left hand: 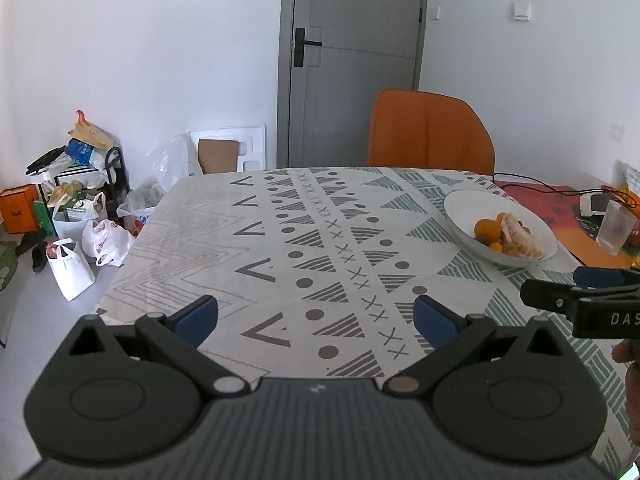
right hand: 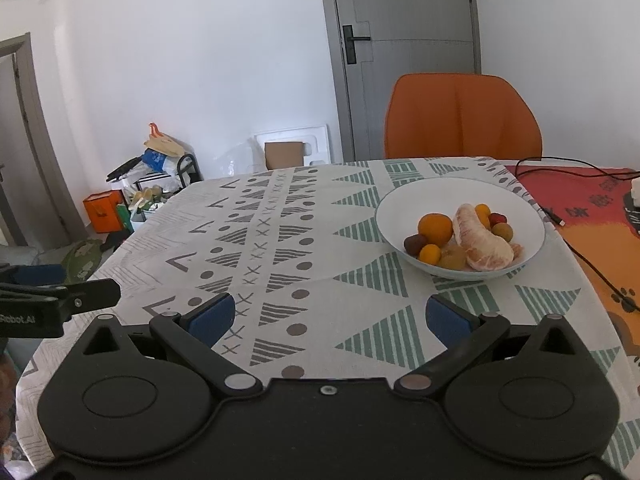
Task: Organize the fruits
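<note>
A white bowl (right hand: 524, 216) stands on the patterned tablecloth and holds fruit: a peeled pomelo piece (right hand: 482, 246), an orange (right hand: 435, 228), a small kumquat (right hand: 429, 254) and several small dark, red and green fruits. In the left wrist view the same bowl (left hand: 464, 210) lies far right. My left gripper (left hand: 316, 320) hovers open over the cloth with nothing between its blue pads. Just as empty and open, my right gripper (right hand: 330, 318) sits short of the bowl. Each gripper's side shows at the other view's edge.
An orange chair (right hand: 460, 116) stands behind the table before a grey door (right hand: 404, 40). A black cable (right hand: 576, 172) crosses a red mat (right hand: 592, 200) at right. A clear plastic cup (left hand: 616, 226) stands right of the bowl. Bags and boxes (left hand: 76, 216) clutter the floor left.
</note>
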### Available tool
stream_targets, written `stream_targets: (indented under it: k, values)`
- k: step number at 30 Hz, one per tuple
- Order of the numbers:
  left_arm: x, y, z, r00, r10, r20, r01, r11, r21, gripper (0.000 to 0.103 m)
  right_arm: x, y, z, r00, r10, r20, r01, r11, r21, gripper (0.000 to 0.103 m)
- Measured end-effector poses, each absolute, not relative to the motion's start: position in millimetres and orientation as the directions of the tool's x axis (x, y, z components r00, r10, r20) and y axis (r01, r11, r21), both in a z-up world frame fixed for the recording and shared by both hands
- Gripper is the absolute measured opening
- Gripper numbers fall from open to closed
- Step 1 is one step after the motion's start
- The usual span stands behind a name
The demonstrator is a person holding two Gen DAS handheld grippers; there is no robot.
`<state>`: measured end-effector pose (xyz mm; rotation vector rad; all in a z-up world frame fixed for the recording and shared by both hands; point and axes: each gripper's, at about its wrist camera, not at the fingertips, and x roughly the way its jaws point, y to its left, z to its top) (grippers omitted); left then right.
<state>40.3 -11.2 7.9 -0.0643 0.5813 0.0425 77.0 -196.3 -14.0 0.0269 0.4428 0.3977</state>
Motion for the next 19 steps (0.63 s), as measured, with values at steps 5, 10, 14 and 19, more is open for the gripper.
stream_targets:
  k: [5, 10, 14, 19]
  values:
    - [40.7, -11.5, 7.9, 0.834, 0.023, -0.551, -0.06, 0.997, -0.049, 0.103, 77.8, -195.5, -15.6, 0.826, 0.378, -0.417, -0.366, 0.924, 0.111, 0.103]
    - [40.4, -11.4, 7.5, 0.832, 0.019, -0.554, -0.058, 0.997, -0.053, 0.103, 78.7, -196.1, -17.4, 0.827, 0.372, -0.421, -0.358, 0.926, 0.116, 0.103]
    - [41.2, -12.2, 6.7, 0.832, 0.021, -0.555, -0.053, 0.998, -0.043, 0.103, 81.1, -198.3, -18.1, 0.829, 0.367, -0.422, -0.35, 0.929, 0.121, 0.103]
    - [44.1, -10.9, 5.7, 0.829, 0.024, -0.558, -0.061, 0.997, -0.047, 0.103, 84.6, -202.0, -19.3, 0.832, 0.356, -0.425, -0.333, 0.934, 0.131, 0.103]
